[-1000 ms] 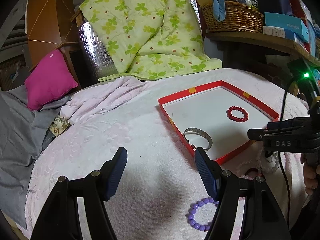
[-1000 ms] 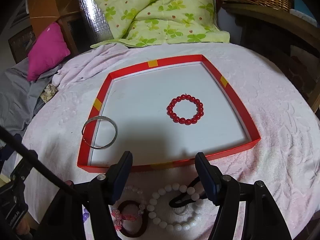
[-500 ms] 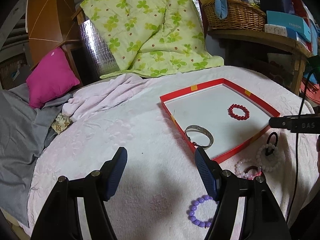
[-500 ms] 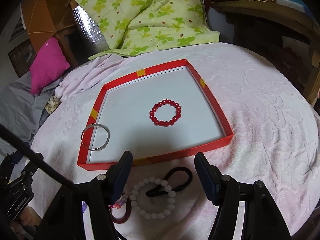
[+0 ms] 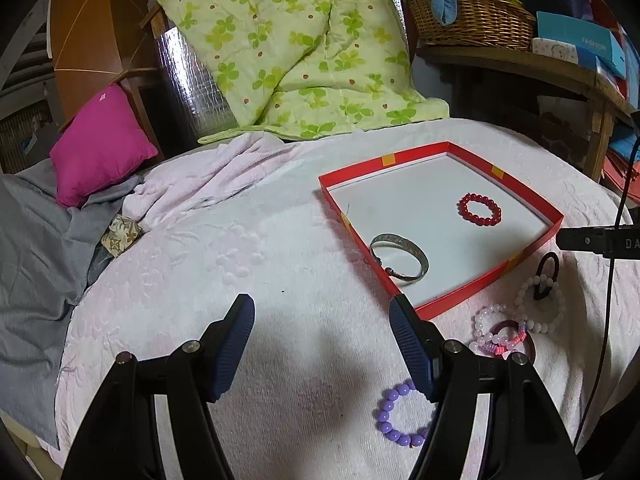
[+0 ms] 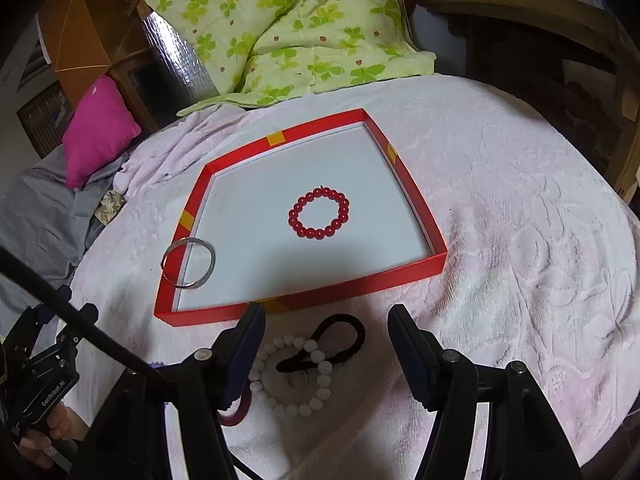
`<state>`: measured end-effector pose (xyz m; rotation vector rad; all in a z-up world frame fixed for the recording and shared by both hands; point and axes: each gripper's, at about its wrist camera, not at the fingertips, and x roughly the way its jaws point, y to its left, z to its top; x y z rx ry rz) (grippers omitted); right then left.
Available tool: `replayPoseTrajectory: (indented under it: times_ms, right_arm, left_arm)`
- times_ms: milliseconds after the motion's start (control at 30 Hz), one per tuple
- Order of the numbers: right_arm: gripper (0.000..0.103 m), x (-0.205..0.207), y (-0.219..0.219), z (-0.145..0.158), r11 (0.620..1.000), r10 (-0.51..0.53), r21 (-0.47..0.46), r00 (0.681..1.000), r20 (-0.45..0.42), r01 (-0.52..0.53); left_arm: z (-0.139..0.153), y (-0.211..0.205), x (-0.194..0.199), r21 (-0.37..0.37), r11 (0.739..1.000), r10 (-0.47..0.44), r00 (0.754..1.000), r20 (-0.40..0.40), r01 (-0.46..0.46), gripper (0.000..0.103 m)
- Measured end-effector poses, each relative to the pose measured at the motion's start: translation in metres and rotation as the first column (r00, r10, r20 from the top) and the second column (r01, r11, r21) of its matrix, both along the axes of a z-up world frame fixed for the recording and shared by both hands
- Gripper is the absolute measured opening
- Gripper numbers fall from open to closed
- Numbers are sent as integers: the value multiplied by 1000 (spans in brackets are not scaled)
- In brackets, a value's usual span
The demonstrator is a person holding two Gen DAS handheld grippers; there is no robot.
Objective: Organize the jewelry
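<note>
I am holding my left claw (image 5: 322, 318) and right claw (image 6: 326, 330) spread, gripping nothing. Red beads (image 6: 319, 213) are lying in the tray (image 6: 304, 294); the bangle (image 6: 188, 263) is straddling its rim.

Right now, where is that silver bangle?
In both views the silver bangle straddles the red tray's left wall near its front corner, left of the red bead bracelet.
</note>
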<state>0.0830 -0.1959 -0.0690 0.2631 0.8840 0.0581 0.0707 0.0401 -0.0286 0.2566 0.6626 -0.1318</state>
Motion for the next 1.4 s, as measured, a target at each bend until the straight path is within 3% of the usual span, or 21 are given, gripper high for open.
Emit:
replayPoseTrajectory:
  times_ms: [267,400,567,800,1000,1300,1400]
  right_arm:
    - [66,-3,-8,-5,1000,4,27,1000,-23,-4]
    - [60,-4,-16,-9,998,14,66,999,-38,-11]
    - [46,-5,-41,-19,984,3,179,998,-70,10]
    - [43,-7,-69,-32,954,-37,292,994,-106,66]
    - [43,-1,-59,-35,959,-13,281,995,-100,41]
    - [42,18,-35,-46,982,0,190,995,-99,19]
    - [25,22,-31,-50,983,16,184,994,-105,4]
  left_arm:
    - [-3,-1,2,5,1000,-2,1000,-15,2,71]
    - [-10,-1,4,6,1000,-13,999,-44,13,71]
    - [-23,2,5,4,999,-36,993,-109,36,71]
    - [-42,7,2,6,997,-80,978,-192,83,71]
    - [-49,12,-2,-46,990,-140,957,-254,133,70]
    - [-60,6,-9,-137,963,-268,901,-341,234,71]
    - [-63,3,-8,-177,954,-292,885,-362,243,71]
